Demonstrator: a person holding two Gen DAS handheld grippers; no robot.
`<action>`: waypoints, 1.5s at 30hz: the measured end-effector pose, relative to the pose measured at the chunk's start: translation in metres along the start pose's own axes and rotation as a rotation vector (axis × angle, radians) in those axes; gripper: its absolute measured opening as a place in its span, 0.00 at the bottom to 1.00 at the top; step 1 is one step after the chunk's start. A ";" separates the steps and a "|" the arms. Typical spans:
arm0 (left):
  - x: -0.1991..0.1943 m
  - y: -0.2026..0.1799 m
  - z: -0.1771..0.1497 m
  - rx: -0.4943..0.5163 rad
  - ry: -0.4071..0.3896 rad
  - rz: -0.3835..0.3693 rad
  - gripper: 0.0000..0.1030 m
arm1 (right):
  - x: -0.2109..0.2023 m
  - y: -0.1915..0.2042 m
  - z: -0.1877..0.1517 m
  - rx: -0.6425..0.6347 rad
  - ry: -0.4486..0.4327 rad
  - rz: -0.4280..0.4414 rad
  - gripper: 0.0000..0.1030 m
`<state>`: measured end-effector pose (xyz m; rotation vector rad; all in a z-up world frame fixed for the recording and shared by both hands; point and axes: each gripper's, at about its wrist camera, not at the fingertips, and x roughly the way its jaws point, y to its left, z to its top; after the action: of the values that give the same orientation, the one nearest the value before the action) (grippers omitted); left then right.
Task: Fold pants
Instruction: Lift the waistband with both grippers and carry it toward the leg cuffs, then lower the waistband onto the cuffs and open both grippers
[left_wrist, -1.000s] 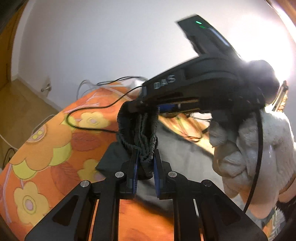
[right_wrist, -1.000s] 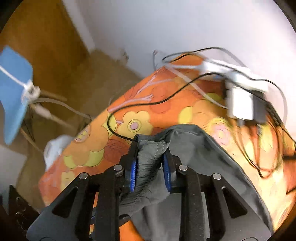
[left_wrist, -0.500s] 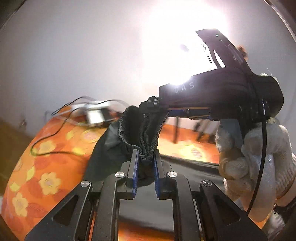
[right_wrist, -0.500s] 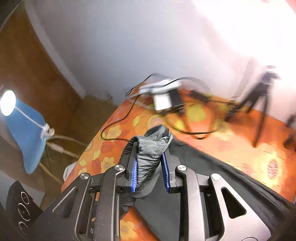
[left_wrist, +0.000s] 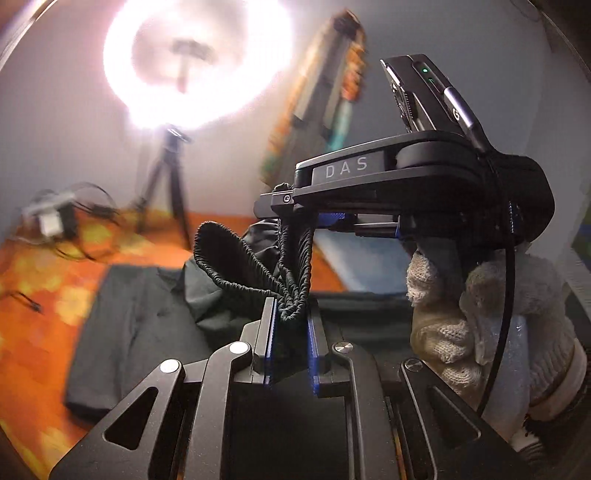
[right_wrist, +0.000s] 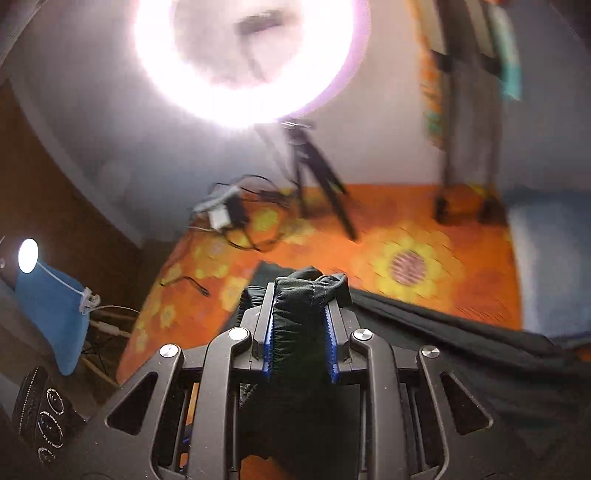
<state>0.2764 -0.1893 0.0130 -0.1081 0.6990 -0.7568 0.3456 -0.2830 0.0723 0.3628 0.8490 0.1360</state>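
Blur smearing the cable tangle (right_wrist: 236, 218) and tripod (right_wrist: 317, 177) on the orange floral cover (right_wrist: 417, 236). Glaring from behind, a ring light (right_wrist: 251, 59). Left gripper (left_wrist: 290, 317) clamping the elastic waistband (left_wrist: 236, 258) of the dark pants (left_wrist: 140, 325); pants sagging onto the cover. Right gripper (right_wrist: 300, 317) pinching bunched pants fabric. Showing only in the left view: gloved hand (left_wrist: 491, 321).

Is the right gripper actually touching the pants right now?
Touching. The right wrist view shows the right gripper with both fingers pressed against a bunched fold of the dark pants.
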 end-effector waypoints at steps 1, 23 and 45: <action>0.008 -0.013 -0.007 -0.012 0.014 -0.025 0.12 | -0.005 -0.013 -0.006 0.008 0.003 -0.010 0.22; 0.116 -0.230 -0.086 0.064 0.171 -0.277 0.12 | -0.136 -0.275 -0.120 0.317 -0.058 -0.127 0.22; 0.112 -0.241 -0.109 0.186 0.320 -0.256 0.45 | -0.174 -0.301 -0.144 0.253 -0.121 -0.155 0.42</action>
<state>0.1235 -0.4231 -0.0523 0.0976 0.9250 -1.0955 0.1146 -0.5708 -0.0014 0.5352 0.7723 -0.1383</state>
